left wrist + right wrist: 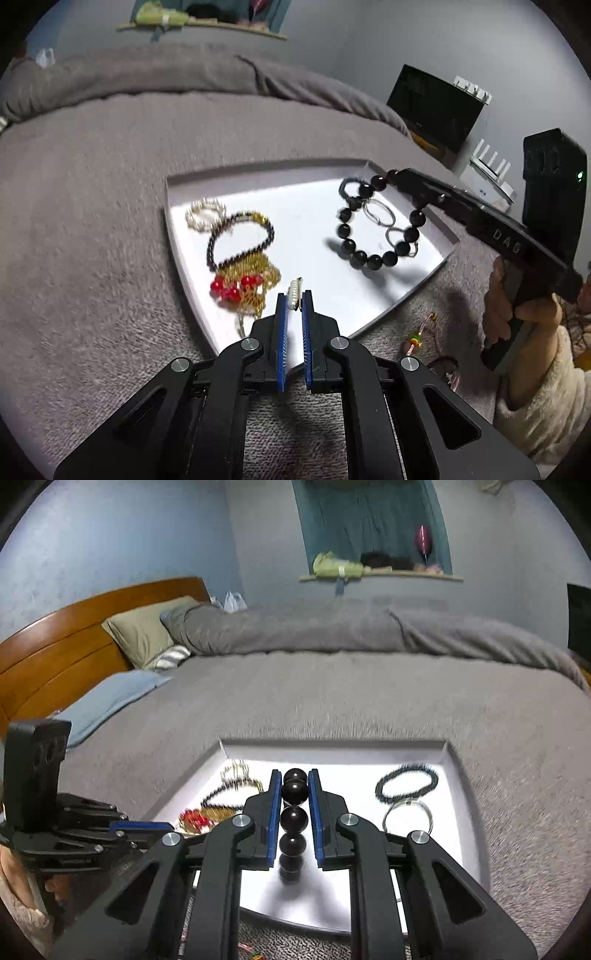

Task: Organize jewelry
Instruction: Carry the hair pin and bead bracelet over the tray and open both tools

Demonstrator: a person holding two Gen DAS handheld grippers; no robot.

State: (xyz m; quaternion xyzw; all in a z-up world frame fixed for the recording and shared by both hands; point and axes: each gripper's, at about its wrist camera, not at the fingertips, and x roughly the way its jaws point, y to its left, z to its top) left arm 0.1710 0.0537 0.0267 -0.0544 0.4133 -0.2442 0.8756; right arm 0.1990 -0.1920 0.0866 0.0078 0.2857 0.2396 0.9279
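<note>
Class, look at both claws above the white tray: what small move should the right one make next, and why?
Probably lower the right claw a little and let go. It is shut on the big black bead bracelet, which hangs above the white tray beside the thin ring and small dark bracelet. The left claw grips a pearl clip.

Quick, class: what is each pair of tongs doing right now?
Left tongs: shut on a small pearl clip.
Right tongs: shut on a large black bead bracelet, over the white tray.
</note>
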